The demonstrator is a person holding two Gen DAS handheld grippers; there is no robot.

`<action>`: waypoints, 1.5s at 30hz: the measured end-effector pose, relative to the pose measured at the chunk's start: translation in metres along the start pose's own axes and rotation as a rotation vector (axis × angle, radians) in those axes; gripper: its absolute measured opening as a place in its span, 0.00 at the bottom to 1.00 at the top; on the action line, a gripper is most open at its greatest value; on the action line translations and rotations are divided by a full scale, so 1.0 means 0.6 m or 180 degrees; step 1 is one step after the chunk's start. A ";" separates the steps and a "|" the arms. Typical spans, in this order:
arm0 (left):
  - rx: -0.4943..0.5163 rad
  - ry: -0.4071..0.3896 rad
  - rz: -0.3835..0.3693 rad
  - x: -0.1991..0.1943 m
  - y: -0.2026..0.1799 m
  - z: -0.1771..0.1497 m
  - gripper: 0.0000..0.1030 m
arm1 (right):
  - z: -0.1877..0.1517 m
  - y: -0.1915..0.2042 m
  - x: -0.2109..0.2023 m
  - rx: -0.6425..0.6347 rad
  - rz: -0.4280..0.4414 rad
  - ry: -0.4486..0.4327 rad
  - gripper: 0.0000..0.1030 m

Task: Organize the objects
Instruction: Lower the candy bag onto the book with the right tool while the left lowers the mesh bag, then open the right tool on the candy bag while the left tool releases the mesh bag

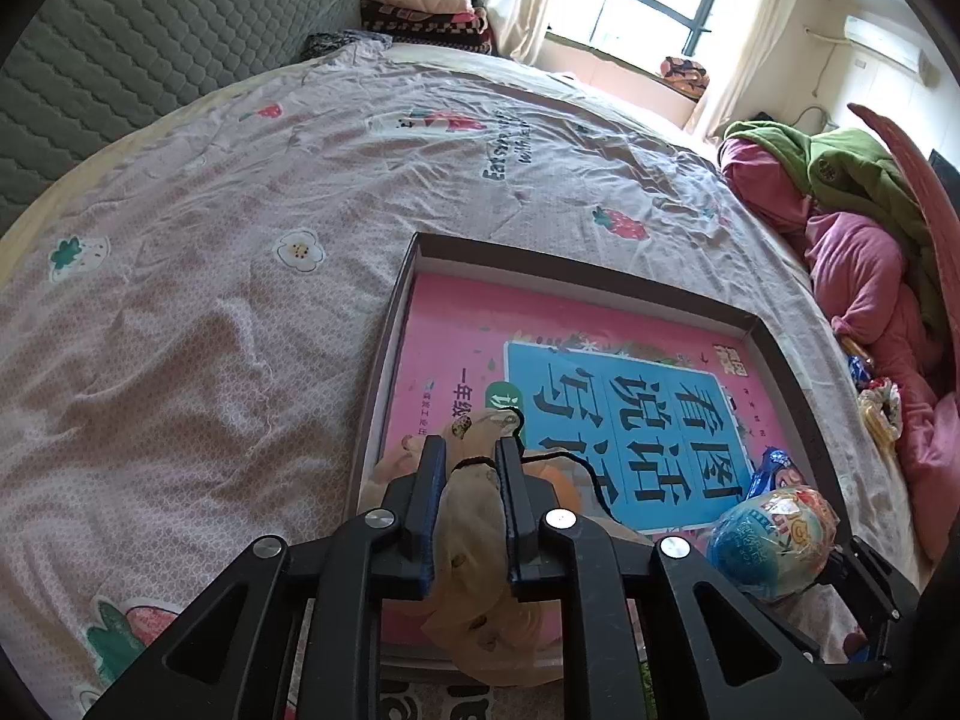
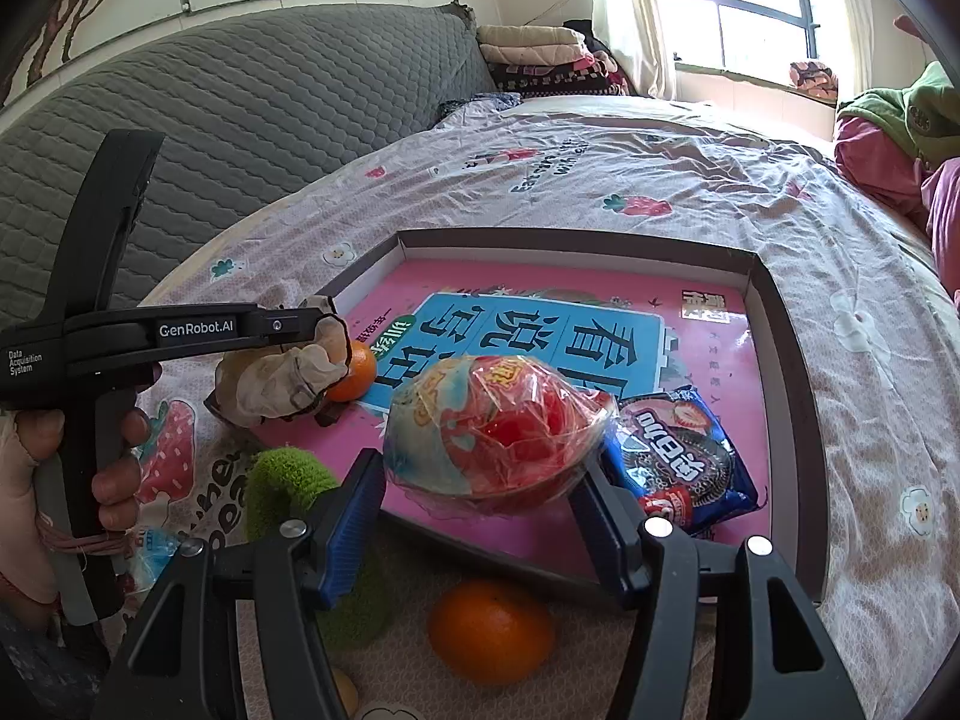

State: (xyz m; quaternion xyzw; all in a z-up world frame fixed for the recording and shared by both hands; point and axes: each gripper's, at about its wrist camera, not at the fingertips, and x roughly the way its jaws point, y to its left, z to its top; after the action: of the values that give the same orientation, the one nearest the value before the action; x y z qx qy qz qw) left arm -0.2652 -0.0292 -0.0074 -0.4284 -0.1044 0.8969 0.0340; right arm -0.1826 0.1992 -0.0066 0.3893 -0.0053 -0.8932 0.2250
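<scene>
Your right gripper [image 2: 480, 480] is clamped on the wrapped toy egg [image 2: 492, 432], over the box [image 2: 786, 360] near its front edge. Your left gripper [image 1: 471, 480] pinches a cloth pouch [image 1: 474, 516]. The egg's slippery wrap could slide out.

Shallow box [image 2: 786, 372] lies on bed [image 2: 600, 180], book [image 2: 540, 324] flat inside it. Snack packet [image 2: 678, 462] on book at near right corner of box. Wrapped egg-shaped toy [image 2: 492, 432] between fingers of right hand-held gripper [image 2: 480, 498], above near edge of box, just left of snack packet. Cloth pouch [image 2: 282, 378] in left hand-held gripper [image 1: 471, 462] at near left corner of box, small orange [image 2: 354, 372] touching it behind. Larger orange [image 2: 489, 630] on bed before box, fuzzy loop [image 2: 288, 480] to its left. Folded blankets [image 2: 540, 54] stacked at far end of bed by headboard [image 2: 240, 90].
</scene>
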 end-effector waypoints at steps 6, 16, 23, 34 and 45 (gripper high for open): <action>0.0048 0.0001 0.0023 -0.002 -0.007 -0.004 0.18 | -0.002 -0.001 -0.001 0.0054 0.0036 0.0031 0.61; 0.0060 -0.0044 0.0023 -0.011 -0.009 -0.005 0.18 | -0.001 0.001 -0.002 0.0063 0.0008 0.0043 0.61; 0.0088 0.0010 0.0027 -0.011 -0.013 -0.007 0.19 | -0.002 0.001 -0.003 0.0074 -0.0023 0.0044 0.61; 0.0026 0.0014 -0.0010 -0.017 -0.009 -0.004 0.20 | -0.002 -0.004 -0.006 0.0145 -0.0002 0.0034 0.61; 0.0030 -0.0021 0.0006 -0.024 -0.017 0.007 0.45 | 0.002 -0.011 -0.011 0.0213 0.0022 0.0000 0.61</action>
State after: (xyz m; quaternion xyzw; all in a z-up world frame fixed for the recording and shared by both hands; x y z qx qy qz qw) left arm -0.2600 -0.0223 0.0083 -0.4254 -0.0999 0.8988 0.0348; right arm -0.1823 0.2072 -0.0023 0.3965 -0.0364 -0.8918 0.2150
